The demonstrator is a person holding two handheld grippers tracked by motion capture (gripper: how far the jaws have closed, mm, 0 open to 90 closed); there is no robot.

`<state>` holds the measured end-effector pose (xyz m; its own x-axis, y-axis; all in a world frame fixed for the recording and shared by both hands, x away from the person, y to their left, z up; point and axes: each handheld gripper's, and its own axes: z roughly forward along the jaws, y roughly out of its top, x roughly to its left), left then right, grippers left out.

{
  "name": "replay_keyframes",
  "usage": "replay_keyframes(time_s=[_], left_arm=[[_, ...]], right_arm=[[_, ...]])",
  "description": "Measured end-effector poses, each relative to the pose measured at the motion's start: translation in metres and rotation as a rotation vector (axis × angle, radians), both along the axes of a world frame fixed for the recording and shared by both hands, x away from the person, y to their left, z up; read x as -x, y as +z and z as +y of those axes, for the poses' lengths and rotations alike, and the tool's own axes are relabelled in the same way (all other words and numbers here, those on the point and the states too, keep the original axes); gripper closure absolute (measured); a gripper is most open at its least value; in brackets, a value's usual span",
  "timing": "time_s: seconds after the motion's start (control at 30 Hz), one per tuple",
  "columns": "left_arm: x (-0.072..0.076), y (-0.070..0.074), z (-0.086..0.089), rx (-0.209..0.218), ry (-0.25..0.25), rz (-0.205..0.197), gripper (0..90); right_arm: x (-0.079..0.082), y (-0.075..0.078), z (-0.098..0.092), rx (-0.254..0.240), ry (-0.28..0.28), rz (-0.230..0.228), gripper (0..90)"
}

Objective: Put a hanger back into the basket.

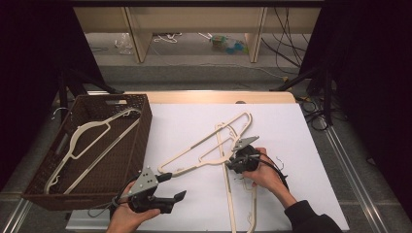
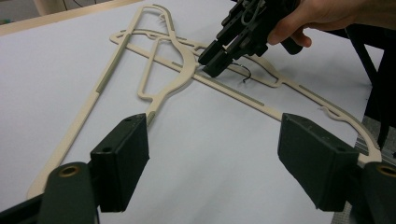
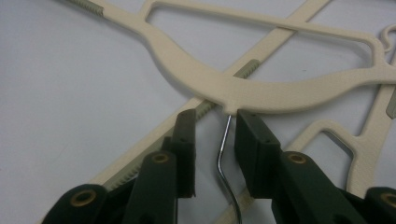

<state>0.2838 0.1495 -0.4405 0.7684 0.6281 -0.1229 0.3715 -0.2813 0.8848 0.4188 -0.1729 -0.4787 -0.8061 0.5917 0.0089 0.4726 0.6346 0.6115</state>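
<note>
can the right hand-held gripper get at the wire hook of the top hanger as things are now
Probably yes. The right hand-held gripper is open with its jaws either side of the wire hook, just below the hanger, and nothing sits between them.

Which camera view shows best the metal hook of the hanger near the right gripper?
The right gripper view: the metal hook runs between the right gripper jaws. The left gripper view shows its dark curl; the high view barely shows it.

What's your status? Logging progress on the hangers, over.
Left gripper open, off the table. Right gripper open, jaws astride top hanger's wire hook. Second hanger crossed beneath. One hanger in basket.
</note>
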Motion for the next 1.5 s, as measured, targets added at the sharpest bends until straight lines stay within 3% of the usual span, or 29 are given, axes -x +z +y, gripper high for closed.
replay_keyframes(time_s=[0.2, 0.23, 0.33, 0.6, 0.73, 0.83, 0.97, 1.13, 1.27, 1.33, 1.4, 1.5], left_arm=[[0.000, -0.001, -0.001, -0.004, -0.016, -0.003, 25.0], [-0.001, -0.001, -0.001, -0.005, -0.018, -0.004, 25.1], [-0.001, -0.001, 0.000, 0.001, -0.015, 0.000, 25.3], [-0.002, -0.002, 0.000, -0.017, -0.022, -0.003, 25.8], [-0.003, -0.003, -0.001, -0.022, -0.020, 0.001, 26.0], [-0.004, -0.003, -0.002, -0.014, -0.015, 0.007, 26.2], [-0.018, -0.006, -0.011, -0.077, -0.037, -0.022, 26.8], [-0.036, -0.018, -0.039, -0.149, -0.028, 0.013, 27.5], [-0.051, -0.024, -0.064, -0.240, -0.052, -0.001, 28.4], [-0.061, -0.029, -0.077, -0.279, -0.048, 0.014, 29.0], [-0.072, -0.033, -0.083, -0.354, -0.055, -0.020, 29.8], [-0.088, -0.038, -0.096, -0.370, -0.013, -0.051, 31.7]], right_arm=[[0.001, -0.001, 0.001, 0.001, 0.001, -0.003, 73.1], [0.001, 0.001, 0.001, 0.012, -0.008, 0.015, 74.0], [0.002, 0.002, 0.002, 0.029, -0.023, 0.000, 74.2], [0.003, 0.002, 0.002, 0.053, 0.010, -0.003, 80.5], [0.002, 0.002, 0.001, 0.023, -0.043, 0.030, 85.0], [0.001, 0.002, 0.000, 0.024, -0.052, 0.039, 86.2], [0.001, 0.002, 0.001, 0.020, -0.081, 0.028, 88.2], [0.002, 0.010, 0.000, 0.037, -0.090, 0.036, 88.5], [0.003, 0.016, 0.001, 0.042, -0.081, 0.020, 88.6], [0.004, 0.017, 0.002, 0.041, -0.089, 0.024, 88.6], [0.005, 0.019, 0.002, 0.039, -0.089, 0.033, 88.7], [0.004, 0.020, 0.001, 0.042, -0.078, 0.022, 88.7]])
